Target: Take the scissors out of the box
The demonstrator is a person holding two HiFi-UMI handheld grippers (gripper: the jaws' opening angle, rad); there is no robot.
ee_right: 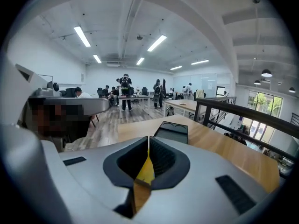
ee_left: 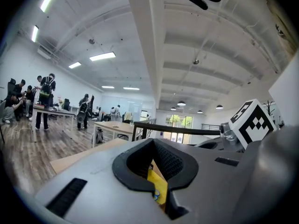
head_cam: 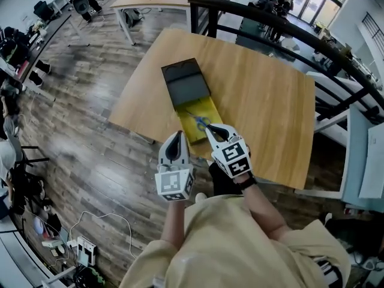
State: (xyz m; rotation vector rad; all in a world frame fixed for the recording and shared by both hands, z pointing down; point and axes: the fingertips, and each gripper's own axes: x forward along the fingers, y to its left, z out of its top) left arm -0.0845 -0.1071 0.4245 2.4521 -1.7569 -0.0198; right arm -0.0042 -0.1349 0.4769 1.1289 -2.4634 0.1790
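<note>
- On the wooden table [head_cam: 264,89], a yellow box [head_cam: 211,108] is lying open, with the scissors [head_cam: 201,122] resting inside.
- Left gripper [head_cam: 177,134] is hovering beside the box's near corner, jaws closed and empty.
- Right gripper [head_cam: 211,129] is hovering over the box's near end, jaws closed and empty.

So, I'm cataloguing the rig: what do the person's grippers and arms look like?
The left gripper and right gripper are pale grey shells with black textured pads inside. Each bears a white cube printed with black square markers. The person wears a pale yellow shirt.
</note>
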